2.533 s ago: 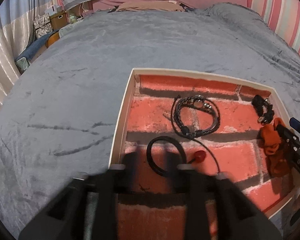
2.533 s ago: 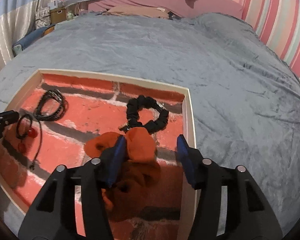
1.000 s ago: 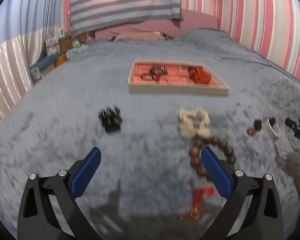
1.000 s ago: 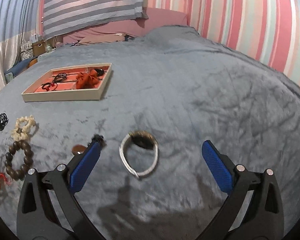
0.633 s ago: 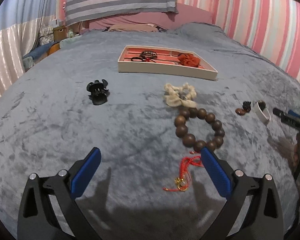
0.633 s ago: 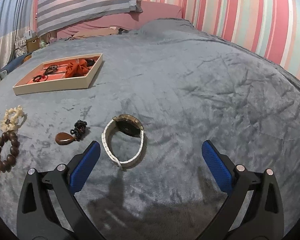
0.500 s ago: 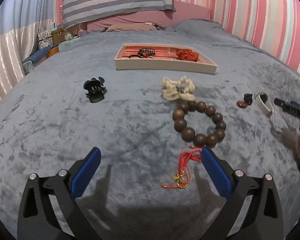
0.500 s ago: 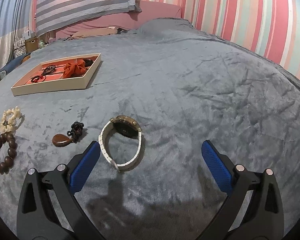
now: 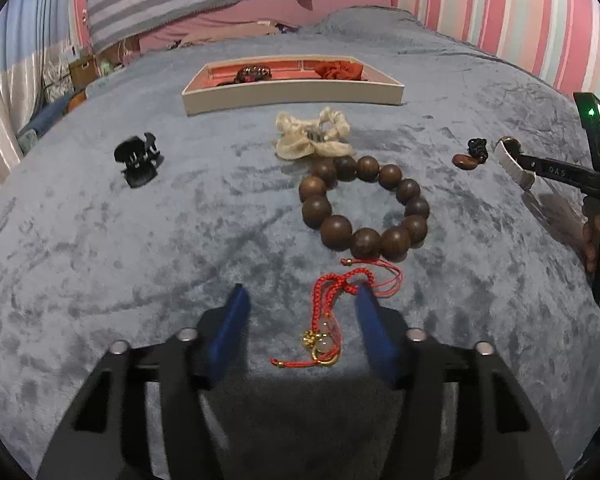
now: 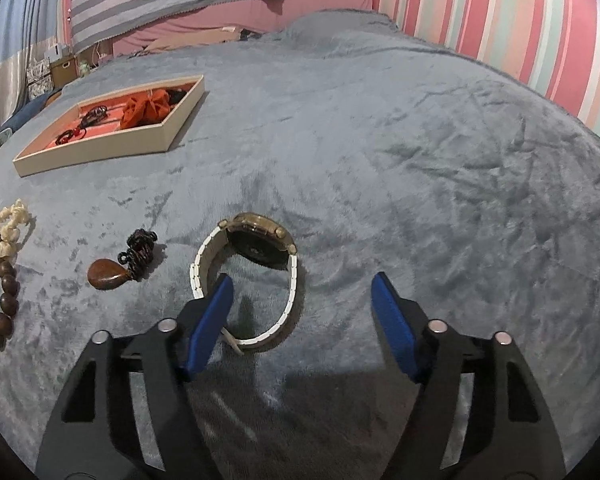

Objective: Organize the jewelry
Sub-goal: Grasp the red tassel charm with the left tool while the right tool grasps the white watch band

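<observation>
My left gripper (image 9: 302,294) is open, its blue fingers on either side of a red cord bracelet (image 9: 336,312) with gold charms on the grey blanket. Beyond it lie a brown wooden bead bracelet (image 9: 362,208), a cream scrunchie (image 9: 312,138) and a black hair claw (image 9: 138,158). My right gripper (image 10: 302,284) is open around a white-strapped watch (image 10: 246,276), with the left finger at the strap. A brown pendant on a black cord (image 10: 118,266) lies left of the watch. The cream tray (image 9: 292,96) with a brick-pattern floor holds an orange scrunchie (image 10: 146,110) and black cords.
The tray also shows in the right wrist view (image 10: 100,148) at the far left. Pillows and a striped wall stand at the bed's head. The right gripper's body (image 9: 560,170) and the hand holding it show at the left wrist view's right edge.
Both grippers pulled back from the tray to the loose items. In the last half second both lowered and narrowed, the left around the red cord bracelet, the right around the watch.
</observation>
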Demonstrator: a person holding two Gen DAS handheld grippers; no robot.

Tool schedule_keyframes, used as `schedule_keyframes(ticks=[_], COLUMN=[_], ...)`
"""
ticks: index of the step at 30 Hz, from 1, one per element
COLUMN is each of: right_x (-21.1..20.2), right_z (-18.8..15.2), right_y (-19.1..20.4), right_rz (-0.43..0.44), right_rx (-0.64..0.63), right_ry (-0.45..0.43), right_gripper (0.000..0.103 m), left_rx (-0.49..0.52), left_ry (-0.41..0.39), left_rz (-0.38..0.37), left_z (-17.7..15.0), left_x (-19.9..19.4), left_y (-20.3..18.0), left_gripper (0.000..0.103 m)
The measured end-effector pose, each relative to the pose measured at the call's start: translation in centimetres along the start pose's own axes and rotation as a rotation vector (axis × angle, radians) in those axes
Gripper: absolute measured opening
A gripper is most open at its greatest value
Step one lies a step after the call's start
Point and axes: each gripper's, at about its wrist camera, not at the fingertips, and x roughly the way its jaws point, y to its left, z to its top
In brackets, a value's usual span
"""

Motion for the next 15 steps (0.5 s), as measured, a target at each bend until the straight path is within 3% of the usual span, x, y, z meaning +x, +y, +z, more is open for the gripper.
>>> schedule_keyframes(ticks=[4,7,10,15], right_x=[1.1,1.4,1.5,1.7], right_z=[0.2,0.4,0.4,0.5], right_y=[-0.1,-0.1,0.1,0.6], right_rz=[0.008,0.024,0.034,0.045], right_rx=[0.010,0.018,0.010,-0.006], right_ry=[0.042,0.050,0.053,0.056], right_gripper=[0.044,0.039,0.024,0.017], left_rx=[-0.012,-0.018,-0.023,0.004], left_ry=[-0.001,-0.004,-0.002,-0.010], left_rz=[-0.012,-0.018,-0.046,-0.074], left_z=[0.0,0.1,0.1,0.3], left_x=[0.1,0.2,0.1,0.0], left_y=[0.2,0.4,0.5,-0.1], left_gripper=[0.039,0.029,0.015,0.007])
